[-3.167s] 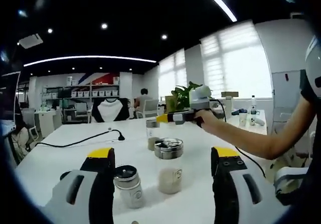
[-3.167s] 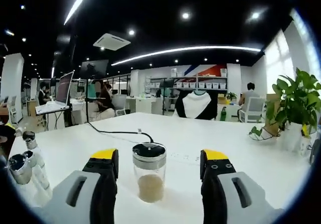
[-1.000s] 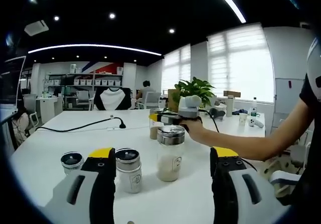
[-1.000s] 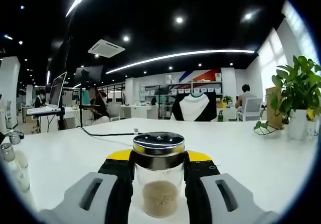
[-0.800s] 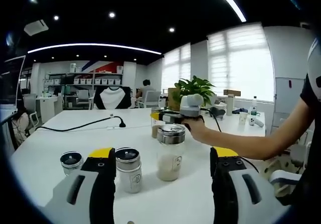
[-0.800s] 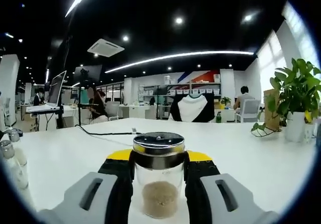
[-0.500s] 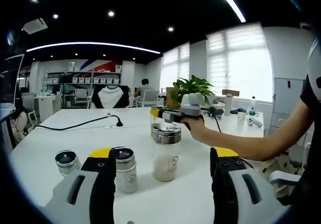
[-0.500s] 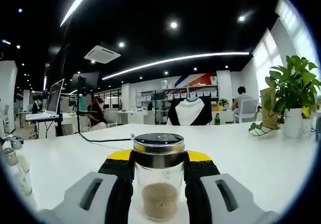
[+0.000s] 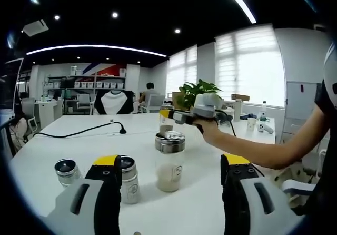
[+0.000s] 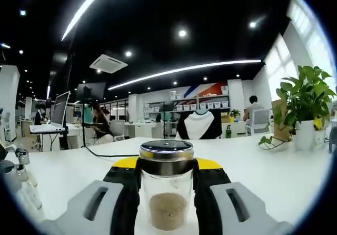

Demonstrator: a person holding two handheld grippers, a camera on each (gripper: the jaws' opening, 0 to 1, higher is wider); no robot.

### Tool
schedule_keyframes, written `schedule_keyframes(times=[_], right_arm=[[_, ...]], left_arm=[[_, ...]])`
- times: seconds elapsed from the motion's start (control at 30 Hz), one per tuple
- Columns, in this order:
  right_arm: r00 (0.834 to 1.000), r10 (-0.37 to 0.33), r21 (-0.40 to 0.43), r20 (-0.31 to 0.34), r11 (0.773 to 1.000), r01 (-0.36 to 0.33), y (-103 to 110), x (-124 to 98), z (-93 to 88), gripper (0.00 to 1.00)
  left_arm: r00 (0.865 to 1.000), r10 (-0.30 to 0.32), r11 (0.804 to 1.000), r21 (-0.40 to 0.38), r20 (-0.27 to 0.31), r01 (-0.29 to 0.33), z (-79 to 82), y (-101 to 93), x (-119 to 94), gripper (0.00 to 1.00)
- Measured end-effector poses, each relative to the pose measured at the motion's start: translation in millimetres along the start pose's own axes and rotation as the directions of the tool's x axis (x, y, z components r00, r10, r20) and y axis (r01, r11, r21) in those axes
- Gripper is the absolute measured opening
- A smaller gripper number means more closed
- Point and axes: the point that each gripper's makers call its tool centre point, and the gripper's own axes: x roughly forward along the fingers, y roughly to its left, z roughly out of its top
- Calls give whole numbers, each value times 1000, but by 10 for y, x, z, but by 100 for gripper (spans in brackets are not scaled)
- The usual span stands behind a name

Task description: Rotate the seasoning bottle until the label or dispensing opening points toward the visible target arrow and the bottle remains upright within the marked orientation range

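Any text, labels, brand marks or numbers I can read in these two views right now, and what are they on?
No text is legible.
Glass bottle between the left gripper jaws: a small round mark on its front, too small to read.
Bottle clamped in the right gripper: no label faces the camera.
Shelf boxes at the back: too blurred.

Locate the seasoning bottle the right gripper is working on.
The seasoning bottle sits upright between the right gripper jaws; the left gripper view shows it beyond the taller jar.
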Motion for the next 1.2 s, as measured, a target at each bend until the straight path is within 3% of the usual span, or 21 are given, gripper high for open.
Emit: schedule_keyframes(times=[0.1,0.3,1.2], right_arm=[[1000,-29,-1,6,1000,29,-47,-56,29,36],[999,-20,28,25,999,19,-60,-189,98,36],[1000,6,33,-8,999,-6,91,-707,-25,36]], left_arm=[[1000,-11,1000,-6,11,11,17,-30,-9,81],[1000,-13,1000,-10,21,13,39,-46,-35,81],[998,-60,998,-28,12,61,-59,-263,-85,81]])
